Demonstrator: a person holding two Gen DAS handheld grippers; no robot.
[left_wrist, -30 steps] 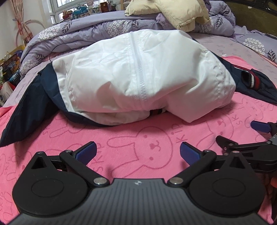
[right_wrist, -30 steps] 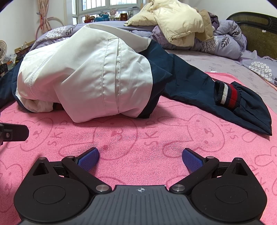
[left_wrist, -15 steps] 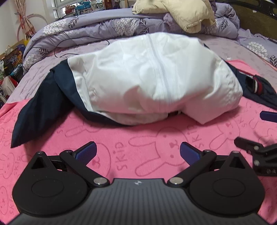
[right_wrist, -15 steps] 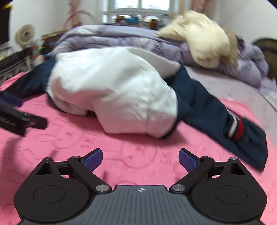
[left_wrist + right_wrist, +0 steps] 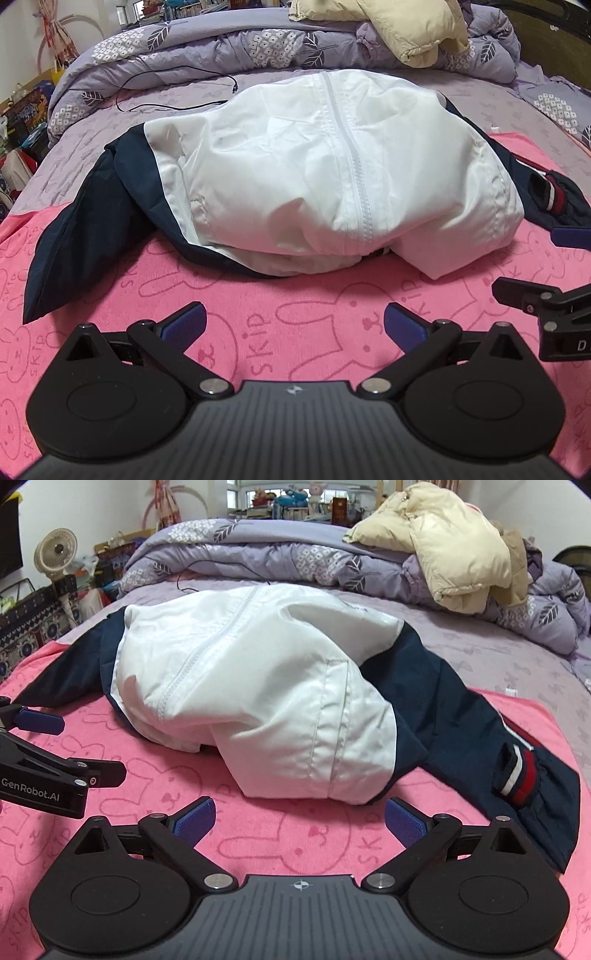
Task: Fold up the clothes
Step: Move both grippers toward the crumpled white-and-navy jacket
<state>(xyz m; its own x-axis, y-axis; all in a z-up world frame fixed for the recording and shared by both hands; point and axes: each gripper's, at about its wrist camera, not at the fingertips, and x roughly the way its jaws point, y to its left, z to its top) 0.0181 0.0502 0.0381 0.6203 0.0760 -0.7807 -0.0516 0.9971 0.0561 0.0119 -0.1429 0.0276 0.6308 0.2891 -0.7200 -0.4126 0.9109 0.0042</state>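
Observation:
A white and navy jacket [image 5: 332, 184] lies bunched in a puffed heap on a pink rabbit-print towel [image 5: 295, 314], zipper up. It also shows in the right wrist view [image 5: 266, 701]. One navy sleeve [image 5: 74, 236] trails left. The other sleeve, with a red and white striped cuff [image 5: 517, 771], trails right. My left gripper [image 5: 293, 325] is open and empty just short of the jacket's near edge. My right gripper [image 5: 299, 818] is open and empty near the jacket's right front corner.
The towel lies on a bed with a purple sheet [image 5: 480, 99]. A rolled purple quilt [image 5: 295, 554] and a cream down jacket [image 5: 450, 550] are piled behind. A black cable [image 5: 177, 92] lies on the sheet. A small fan [image 5: 55, 554] stands at the left.
Both grippers have drawn back and risen a little from the jacket and stay open. The right view swung left and then steadied. The jacket has not moved.

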